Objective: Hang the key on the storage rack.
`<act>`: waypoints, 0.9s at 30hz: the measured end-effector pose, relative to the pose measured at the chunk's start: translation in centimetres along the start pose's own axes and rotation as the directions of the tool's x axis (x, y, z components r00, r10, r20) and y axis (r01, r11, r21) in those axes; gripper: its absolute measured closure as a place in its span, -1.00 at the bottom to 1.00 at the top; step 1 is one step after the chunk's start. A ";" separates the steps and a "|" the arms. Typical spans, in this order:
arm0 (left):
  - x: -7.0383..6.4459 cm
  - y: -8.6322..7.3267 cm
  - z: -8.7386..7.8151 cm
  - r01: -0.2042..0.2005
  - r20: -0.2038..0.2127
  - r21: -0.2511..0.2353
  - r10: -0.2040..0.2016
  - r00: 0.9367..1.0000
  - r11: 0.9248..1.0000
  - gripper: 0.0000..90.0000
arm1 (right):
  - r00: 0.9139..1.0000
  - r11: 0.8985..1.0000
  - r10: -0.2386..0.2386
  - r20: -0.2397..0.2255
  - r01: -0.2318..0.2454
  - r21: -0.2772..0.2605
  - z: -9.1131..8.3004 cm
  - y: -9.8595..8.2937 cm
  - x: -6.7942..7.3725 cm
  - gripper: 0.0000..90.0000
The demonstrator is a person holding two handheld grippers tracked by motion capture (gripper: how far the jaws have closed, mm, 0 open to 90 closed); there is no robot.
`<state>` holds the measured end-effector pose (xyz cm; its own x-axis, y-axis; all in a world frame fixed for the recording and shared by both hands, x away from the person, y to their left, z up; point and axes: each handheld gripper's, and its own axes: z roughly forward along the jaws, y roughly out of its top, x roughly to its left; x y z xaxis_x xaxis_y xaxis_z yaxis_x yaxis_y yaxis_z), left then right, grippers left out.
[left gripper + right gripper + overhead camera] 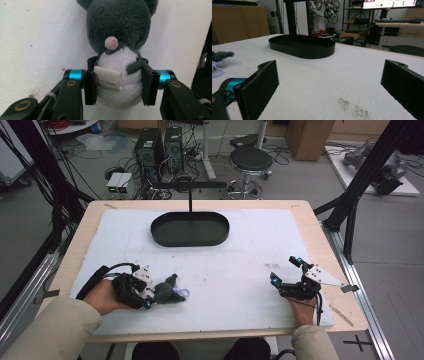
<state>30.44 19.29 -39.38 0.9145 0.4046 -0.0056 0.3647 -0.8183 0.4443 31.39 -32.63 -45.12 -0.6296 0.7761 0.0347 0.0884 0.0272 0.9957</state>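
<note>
At the counter's [210,270] near left lies a fuzzy grey-and-white plush mouse [120,50]; the left tool [118,85] is clenched on its soft white belly, by a paper tag [108,79]. Behind centre sits an oval black tray [190,228]. The right tool [332,85] gapes wide, empty.

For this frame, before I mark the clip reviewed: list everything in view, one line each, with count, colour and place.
Plush toy: one, dark grey with white belly, pink nose and white label, near left of the mat, between the left gripper's jaws.
Lilac ring: one, beside the toy.
Tray: one, black, oval, far centre of the mat.
Mat: one, white, covering the table.
Table: one, light wood.
Stool: one, black, on the floor beyond.
Left gripper: black, teal accents, closed on the toy.
Right gripper: black, jaws wide apart, near right.
</note>
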 end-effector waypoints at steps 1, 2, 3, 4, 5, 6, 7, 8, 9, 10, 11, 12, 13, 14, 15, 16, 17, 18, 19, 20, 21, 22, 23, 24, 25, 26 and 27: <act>0.0 0.0 0.0 0.016 0.002 -0.003 -0.016 1.000 1.000 0.26 | 1.000 1.000 0.000 0.001 0.000 0.000 0.0 0.0 0.0 -0.99; 0.2 0.0 -0.1 0.010 -0.001 0.009 -0.010 1.000 1.000 0.26 | 1.000 1.000 0.000 0.001 0.000 0.000 0.0 0.0 0.0 -0.99; 0.2 0.0 -0.1 0.028 -0.003 -0.002 -0.028 1.000 1.000 0.27 | 1.000 1.000 0.001 0.001 -0.001 0.000 0.0 0.0 0.0 -0.99; 0.2 0.0 -0.2 0.036 -0.010 -0.012 -0.036 0.999 0.999 0.27 | 1.000 1.000 0.001 0.001 -0.001 0.000 0.0 0.0 0.0 -0.99; 0.3 0.0 -0.4 0.042 -0.017 -0.029 -0.043 0.999 0.999 0.27 | 1.000 1.000 0.000 0.001 0.000 0.000 0.0 0.0 0.0 -0.99; 0.5 -0.1 -0.6 0.053 -0.027 -0.040 -0.054 0.998 0.998 0.28 | 1.000 1.000 0.002 0.001 -0.002 0.000 0.0 0.0 0.0 -0.99; 0.6 -0.1 -0.8 0.066 -0.033 -0.062 -0.069 0.997 0.996 0.28 | 1.000 1.000 0.001 0.001 -0.001 0.000 0.0 0.0 0.0 -0.99; 0.8 -0.1 -1.1 0.076 -0.054 -0.078 -0.080 0.995 0.994 0.28 | 1.000 1.000 0.001 0.001 -0.001 0.000 0.0 0.0 0.0 -0.99; 0.9 -0.1 -1.5 0.092 -0.063 -0.096 -0.098 0.993 0.991 0.29 | 1.000 1.000 0.001 0.001 -0.001 0.000 0.0 0.0 0.0 -0.99; 1.1 -0.1 -1.8 0.103 -0.074 -0.112 -0.112 0.991 0.988 0.29 | 1.000 1.000 0.001 0.000 -0.001 0.001 0.0 0.0 0.0 -0.99; 1.4 0.0 -2.2 0.115 -0.079 -0.123 -0.126 0.989 0.986 0.29 | 1.000 1.000 0.007 0.000 -0.007 0.004 0.0 0.0 0.0 -0.99; 1.6 0.0 -2.5 0.143 -0.075 -0.137 -0.155 0.985 0.980 0.29 | 1.000 1.000 0.008 0.000 -0.008 0.004 0.0 0.0 0.0 -0.99; 1.8 0.1 -2.8 0.170 -0.079 -0.143 -0.182 0.980 0.975 0.29 | 1.000 1.000 0.006 0.001 -0.006 0.004 0.0 0.0 0.0 -0.99; 2.0 0.1 -3.1 0.183 -0.092 -0.150 -0.198 0.976 0.972 0.29 | 1.000 1.000 0.006 0.001 -0.006 0.004 0.0 0.0 0.0 -0.99; 2.2 0.2 -3.4 0.199 -0.095 -0.154 -0.215 0.972 0.968 0.29 | 1.000 1.000 0.005 0.001 -0.005 0.005 0.0 0.0 0.0 -0.99; 2.4 0.2 -3.7 0.213 -0.098 -0.165 -0.231 0.968 0.963 0.29 | 1.000 1.000 0.002 0.002 -0.002 0.006 0.0 0.0 0.0 -0.99; 2.5 0.3 -3.9 0.231 -0.103 -0.178 -0.252 0.962 0.956 0.29 | 1.000 1.000 0.002 0.002 -0.002 0.006 0.0 0.0 0.0 -0.99; 2.8 0.3 -4.2 0.242 -0.104 -0.187 -0.264 0.959 0.952 0.29 | 1.000 1.000 -0.003 0.002 0.003 0.006 0.0 0.0 0.0 -0.99; 3.0 0.4 -4.5 0.250 -0.112 -0.196 -0.275 0.955 0.948 0.29 | 1.000 1.000 -0.007 0.003 0.007 0.006 0.1 0.0 0.0 -0.99; 3.2 0.5 -4.8 0.262 -0.121 -0.207 -0.290 0.949 0.943 0.29 | 1.000 1.000 -0.001 0.003 0.001 0.008 0.1 0.0 0.1 -0.99; 3.3 0.6 -5.0 0.274 -0.128 -0.222 -0.306 0.943 0.936 0.29 | 1.000 1.000 0.000 0.003 0.000 0.009 0.1 0.0 0.1 -0.99; 3.5 0.7 -5.3 0.282 -0.143 -0.233 -0.319 0.937 0.931 0.29 | 1.000 1.000 -0.006 0.005 0.006 0.007 0.1 0.0 0.0 -0.99; 3.8 0.9 -5.7 0.290 -0.152 -0.242 -0.332 0.931 0.926 0.29 | 1.000 1.000 -0.005 0.005 0.005 0.006 0.1 0.0 0.0 -0.99; 4.1 1.1 -6.0 0.301 -0.158 -0.256 -0.347 0.924 0.919 0.29 | 1.000 1.000 -0.004 0.006 0.004 0.006 0.1 0.0 0.0 -0.99; 4.3 1.2 -6.3 0.313 -0.163 -0.271 -0.364 0.917 0.910 0.29 | 1.000 1.000 -0.004 0.006 0.004 0.006 0.1 0.0 0.0 -0.99; 4.6 1.4 -6.6 0.325 -0.164 -0.280 -0.379 0.911 0.903 0.29 | 1.000 1.000 -0.002 0.007 0.002 0.006 0.1 0.0 0.0 -0.99; 5.2 2.0 -7.1 0.338 -0.187 -0.277 -0.395 0.899 0.900 0.29 | 1.000 1.000 -0.005 0.007 0.005 0.005 0.1 0.0 0.0 -0.99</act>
<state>34.68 22.65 -32.16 0.6456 0.7636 -0.0134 0.5885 -0.4863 0.6459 31.48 -32.55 -45.11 -0.6247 0.7803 0.0294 0.0895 0.0342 0.9954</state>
